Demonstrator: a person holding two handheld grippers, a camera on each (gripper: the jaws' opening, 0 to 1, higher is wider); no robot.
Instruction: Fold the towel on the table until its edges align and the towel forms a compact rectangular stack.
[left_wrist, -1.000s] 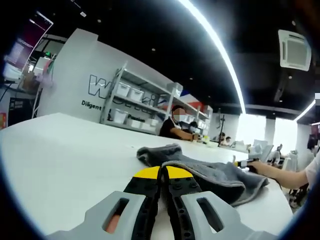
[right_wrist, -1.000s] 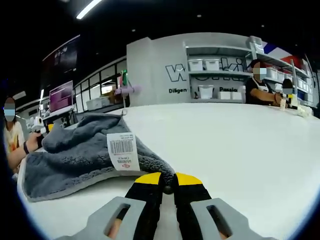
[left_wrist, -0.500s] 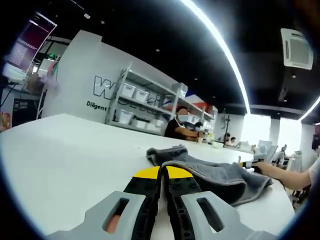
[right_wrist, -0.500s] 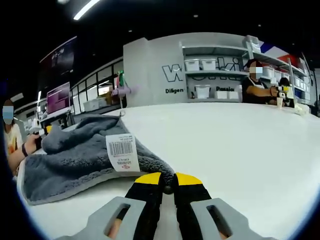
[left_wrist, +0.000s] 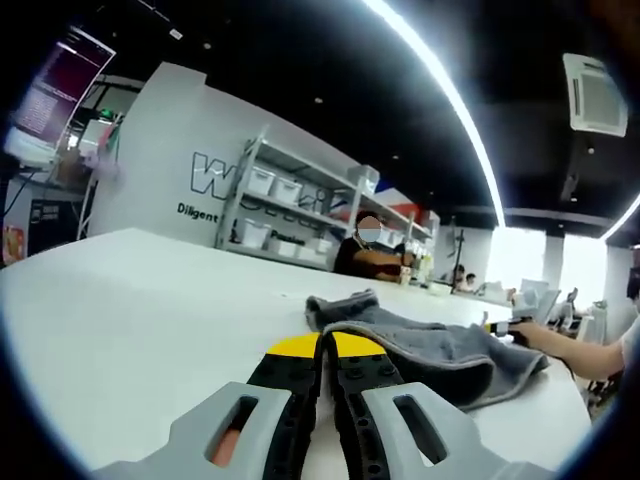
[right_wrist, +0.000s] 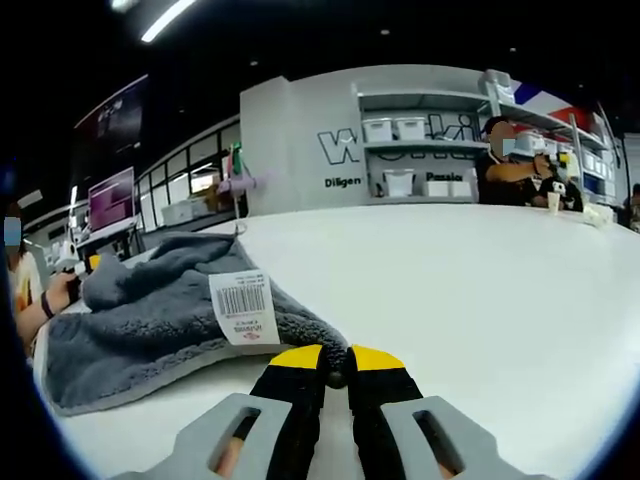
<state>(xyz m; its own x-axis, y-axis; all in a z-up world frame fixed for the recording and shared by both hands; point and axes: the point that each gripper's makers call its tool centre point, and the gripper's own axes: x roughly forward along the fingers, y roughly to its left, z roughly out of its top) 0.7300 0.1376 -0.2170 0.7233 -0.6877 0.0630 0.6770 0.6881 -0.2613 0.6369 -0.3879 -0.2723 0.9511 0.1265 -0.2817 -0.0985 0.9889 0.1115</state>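
Observation:
A grey towel (left_wrist: 440, 350) lies rumpled on the white table (left_wrist: 130, 310). In the left gripper view it stretches away to the right from my left gripper (left_wrist: 320, 345). That gripper's yellow-tipped jaws are pressed together at the towel's near hem. In the right gripper view the towel (right_wrist: 150, 315) spreads to the left, and a white barcode label (right_wrist: 243, 307) hangs on its near fold. My right gripper (right_wrist: 337, 358) is shut, with a dark bit of towel corner pinched between its tips.
A person's forearm (left_wrist: 565, 352) rests by the table edge at the right of the left gripper view. Another person (right_wrist: 25, 295) sits at the left of the right gripper view. Shelves with white bins (right_wrist: 420, 150) and seated people stand behind the table.
Both views have drifted a little, so the shelves and background sit slightly differently. The towel keeps its shape and both grippers stay shut at its near edge.

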